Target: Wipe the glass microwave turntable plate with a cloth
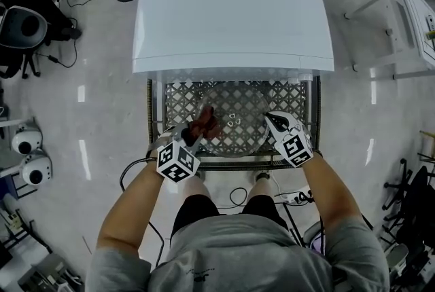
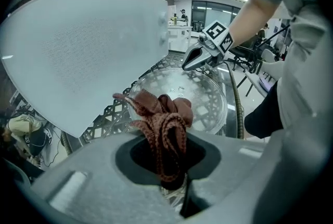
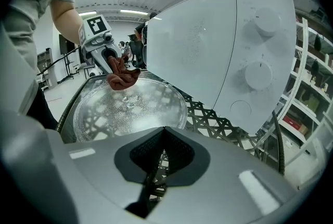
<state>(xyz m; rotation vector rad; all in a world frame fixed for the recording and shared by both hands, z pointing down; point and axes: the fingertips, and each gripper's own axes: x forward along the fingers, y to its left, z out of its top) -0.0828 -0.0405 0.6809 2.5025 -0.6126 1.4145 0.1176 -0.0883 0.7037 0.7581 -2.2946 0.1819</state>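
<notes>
left gripper [image 1: 196, 136] clamped on cloth [image 2: 162, 113], wad ahead of its tips as wiping pad over plate [image 3: 130, 106]; right gripper [image 1: 273, 121] closed, empty, probably steadying the rim.

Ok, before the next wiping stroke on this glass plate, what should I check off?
1. Cloth gripped by the left gripper: ok, jaws shut on it.
2. Cloth touching the glass plate: cannot tell; it hangs at the plate's left rim.
3. Plate lying flat on the lattice table: ok.
4. Right gripper steadying the plate: not ok; jaws together on nothing, near the right rim.
5. Plate surface dry: not ok; droplets sit near the middle.
</notes>
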